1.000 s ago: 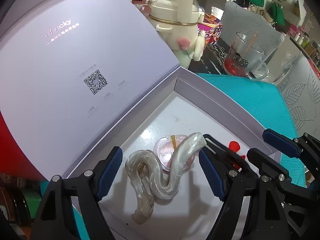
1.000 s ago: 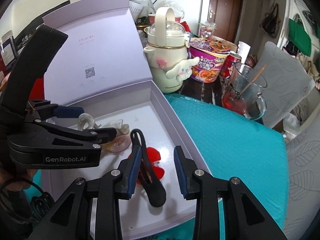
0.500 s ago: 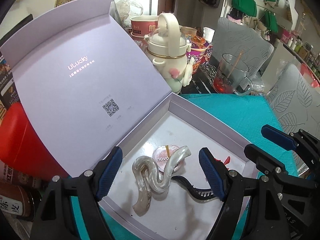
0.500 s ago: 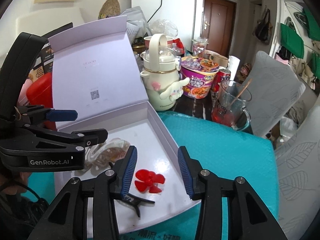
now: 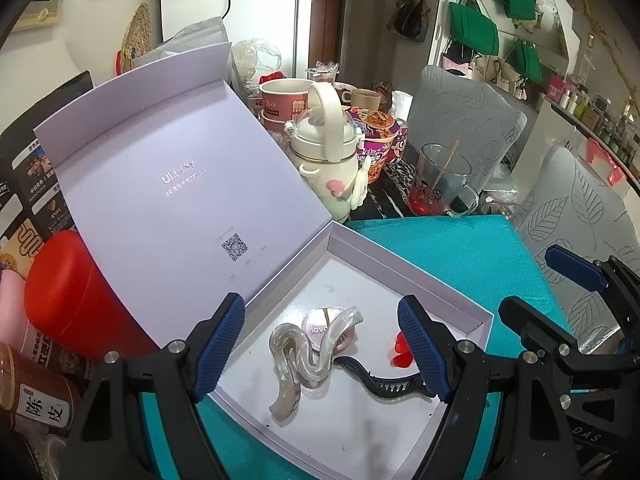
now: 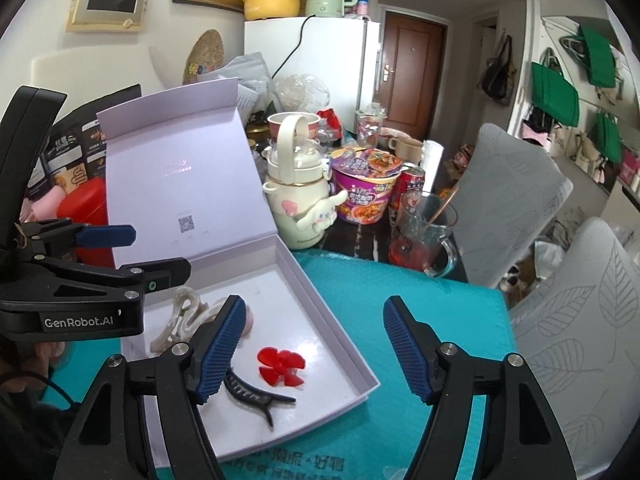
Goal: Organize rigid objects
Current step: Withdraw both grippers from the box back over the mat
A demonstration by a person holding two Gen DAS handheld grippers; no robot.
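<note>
The right gripper (image 6: 314,346) had just spread its jaws wide and held nothing, poised above the open white box (image 6: 340,320); the left gripper (image 5: 320,348) also gaped empty over it. Inside the box lay a black hair clip (image 6: 256,396), a red flower clip (image 6: 280,366), a pearly wavy claw clip (image 5: 298,354) and a small pink disc (image 5: 316,326). The box sat on a teal-covered table (image 6: 420,320), lid upright.

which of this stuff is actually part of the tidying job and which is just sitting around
Part of the job:
- open box
- pearly wavy hair claw
- round pink case
- black hair clip
- red flower clip

Just lying about:
- cream kettle-shaped bottle
- noodle cup
- glass mug
- red canister
</note>
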